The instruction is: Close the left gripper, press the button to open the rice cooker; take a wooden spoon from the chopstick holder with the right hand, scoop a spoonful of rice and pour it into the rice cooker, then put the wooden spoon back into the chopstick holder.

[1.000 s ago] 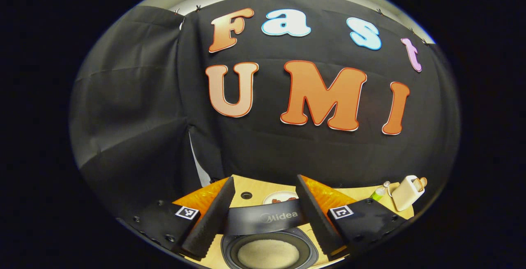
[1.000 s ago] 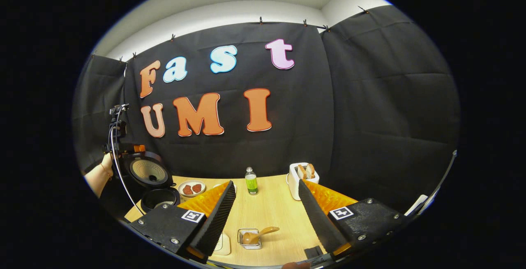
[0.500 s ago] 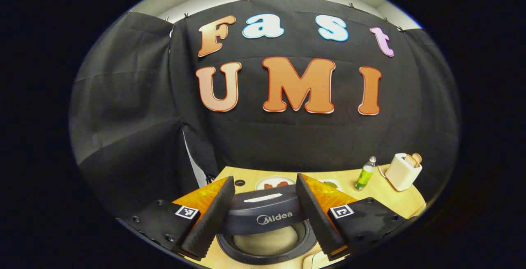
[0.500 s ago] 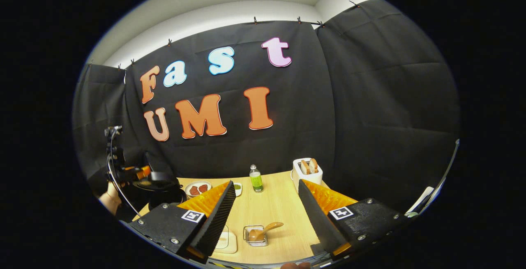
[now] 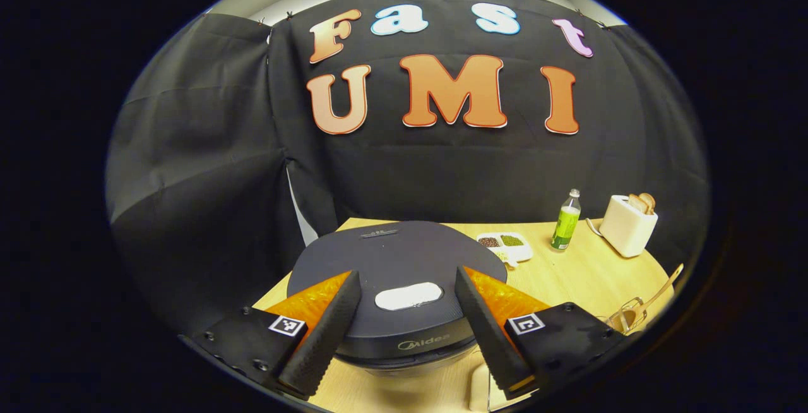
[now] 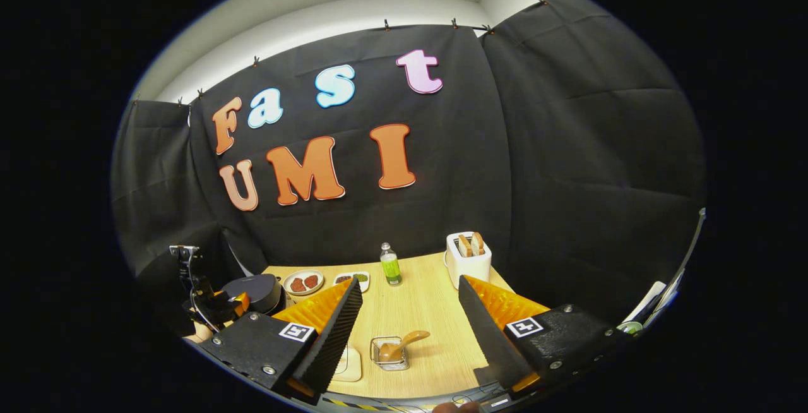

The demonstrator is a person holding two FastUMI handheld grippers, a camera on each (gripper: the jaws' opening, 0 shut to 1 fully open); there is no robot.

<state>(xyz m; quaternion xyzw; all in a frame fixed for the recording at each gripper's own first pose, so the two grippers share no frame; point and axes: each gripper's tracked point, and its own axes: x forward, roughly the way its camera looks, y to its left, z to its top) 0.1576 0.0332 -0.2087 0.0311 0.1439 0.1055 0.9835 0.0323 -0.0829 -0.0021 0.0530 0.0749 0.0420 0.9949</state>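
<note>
A: Rice cooker (image 5: pixel 398 287) sits low in the middle of the left gripper view, lid down, close to the desk's (image 5: pixel 568 274) left edge. Where are the claws?

B: The left claw (image 5: pixel 407 321) is spread wide, its 2 fingers (image 5: pixel 328 328) straddling the front of the lid, gripping nothing; whether they touch it, I cannot tell. In the right gripper view the right claw (image 6: pixel 407 321) is also spread wide and bare, above the desk's near edge.

A: And the spoon?

B: The wooden spoon (image 6: pixel 401 345) stands tilted in the wire chopstick holder (image 6: pixel 390 353), lower middle of the right gripper view, between that claw's fingers and farther off.

A: Any room?

B: Bare desk lies between the holder and the green bottle (image 6: pixel 391 266). The toaster (image 6: pixel 468 258) stands near the right edge, and a small plate (image 6: pixel 303 281) and a divided dish (image 6: pixel 352 279) sit near the cooker (image 6: pixel 255 292) at lower left.
</note>
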